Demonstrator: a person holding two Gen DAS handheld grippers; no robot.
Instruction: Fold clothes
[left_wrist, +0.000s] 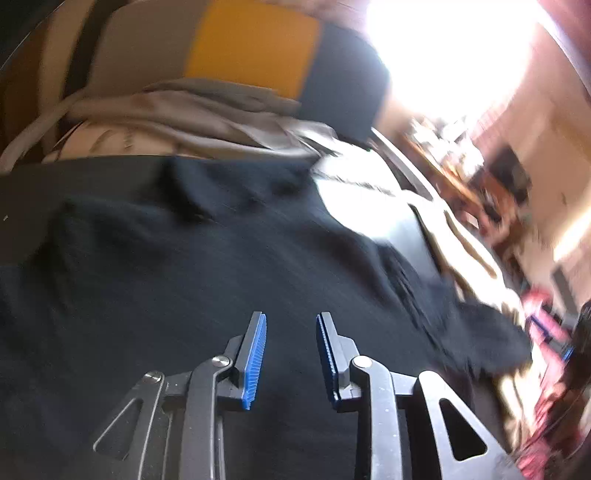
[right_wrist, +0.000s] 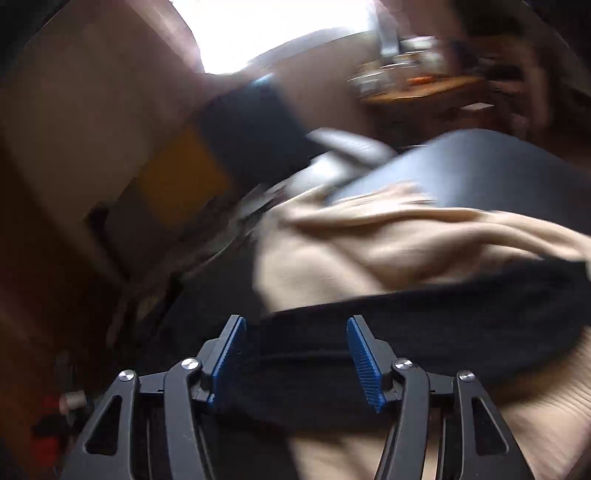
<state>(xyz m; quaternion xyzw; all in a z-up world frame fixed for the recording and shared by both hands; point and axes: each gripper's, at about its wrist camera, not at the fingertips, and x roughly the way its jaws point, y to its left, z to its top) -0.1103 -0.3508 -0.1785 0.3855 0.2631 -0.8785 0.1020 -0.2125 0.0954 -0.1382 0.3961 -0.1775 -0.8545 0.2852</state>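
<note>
A dark, smooth seat (right_wrist: 480, 162) carries the clothes, its bare part showing beyond the right jaws and to their right. A tan garment (right_wrist: 369, 243) lies bunched on it ahead of those jaws, with a black garment (right_wrist: 424, 306) across the tan one, a band of it running between them. Under and ahead of the left jaws the black garment (left_wrist: 184, 258) spreads wide; beyond it lies a grey pile (left_wrist: 192, 118). All is blurred.

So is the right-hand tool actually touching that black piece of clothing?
Cannot tell. In the right wrist view the right tool is open, with the black garment lying between and beyond its fingers, but blur hides whether the pads meet the fabric.
</note>
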